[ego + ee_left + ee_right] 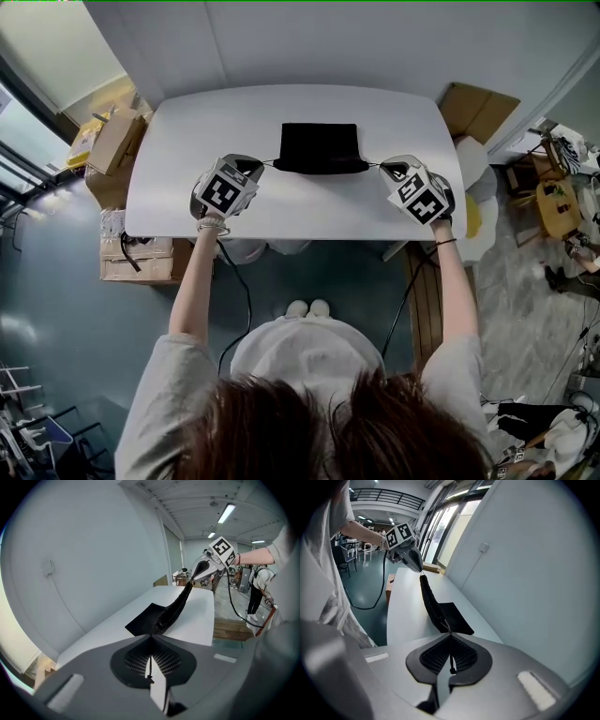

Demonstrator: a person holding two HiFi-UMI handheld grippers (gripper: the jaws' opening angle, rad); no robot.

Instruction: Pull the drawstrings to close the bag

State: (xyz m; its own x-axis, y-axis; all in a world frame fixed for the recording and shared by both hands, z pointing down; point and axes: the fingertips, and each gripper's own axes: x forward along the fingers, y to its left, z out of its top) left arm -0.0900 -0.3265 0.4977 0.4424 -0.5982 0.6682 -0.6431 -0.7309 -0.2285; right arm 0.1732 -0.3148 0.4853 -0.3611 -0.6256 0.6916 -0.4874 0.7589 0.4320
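Grips one drawstring (149, 667) in the left gripper (151, 637), jaws clenched on the thin cord, knotted end hanging just behind the grip, presumably to act as a stop against slipping. Does the same on the other side: right gripper (450, 633) clamped shut on the second drawstring (451, 660), knot likewise behind the pinch. Holds the two grippers out to opposite sides of the black bag (321, 147), raised above the white table (187, 211), to pull the cords apart along one line and so cinch the mouth. Shows the effect in both gripper views: near edge of the bag lifted off the tabletop and bunched into a dark ridge strung taut from one gripper to the other, rear part lying flat on the table toward the wall. Has the bag roughly centred between the two grippers, to share the load between the cords and avoid dragging the cloth sideways. Looks well along as a closing pull, though hard to say from the head view, small and seen from high above, whether fully shut or gapped. Calls, on this reading, for a little more outward tension with firm grips, minding the risk of so thin a cord sliding out of the clamp.
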